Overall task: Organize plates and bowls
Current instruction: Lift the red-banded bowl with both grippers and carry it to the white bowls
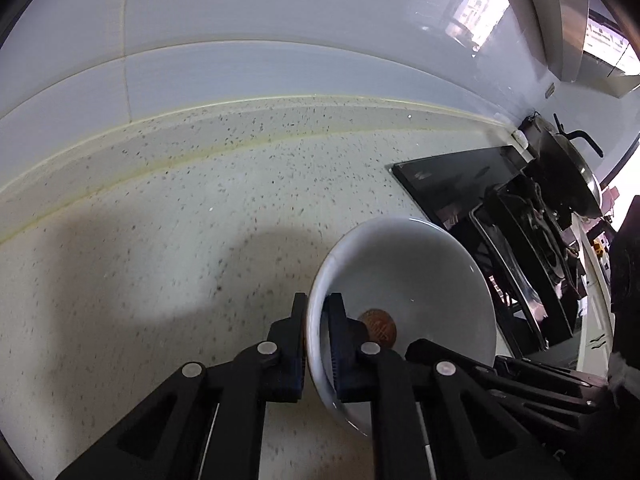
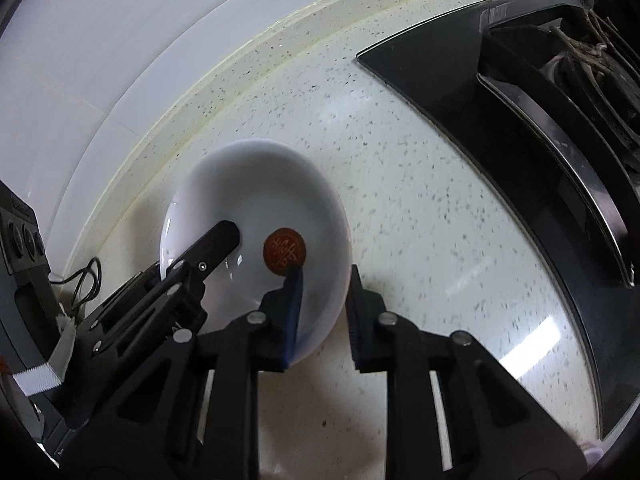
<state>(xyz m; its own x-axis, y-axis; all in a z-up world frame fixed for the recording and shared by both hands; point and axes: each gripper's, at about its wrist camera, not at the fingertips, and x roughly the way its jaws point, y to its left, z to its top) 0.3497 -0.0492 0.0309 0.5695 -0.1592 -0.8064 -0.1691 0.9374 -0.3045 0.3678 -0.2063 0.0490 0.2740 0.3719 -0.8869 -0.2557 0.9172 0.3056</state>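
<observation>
A white bowl [image 1: 416,272] with a red round mark [image 1: 378,327] at its bottom is held above the speckled counter. My left gripper [image 1: 316,316] is shut on the bowl's left rim, one finger inside and one outside. In the right wrist view the same bowl [image 2: 260,184] shows with its red mark [image 2: 285,251]. My right gripper [image 2: 325,280] straddles the bowl's right rim with a gap between its outer finger and the rim, so it stands open. The left gripper's finger [image 2: 216,242] shows inside the bowl at the left.
A black glass cooktop [image 1: 452,176] with a burner grate and a dark pot [image 1: 568,164] lies to the right; it also shows in the right wrist view [image 2: 500,92]. The white tiled wall [image 1: 240,60] runs behind the counter [image 1: 160,208]. A cable [image 2: 86,280] lies at the left.
</observation>
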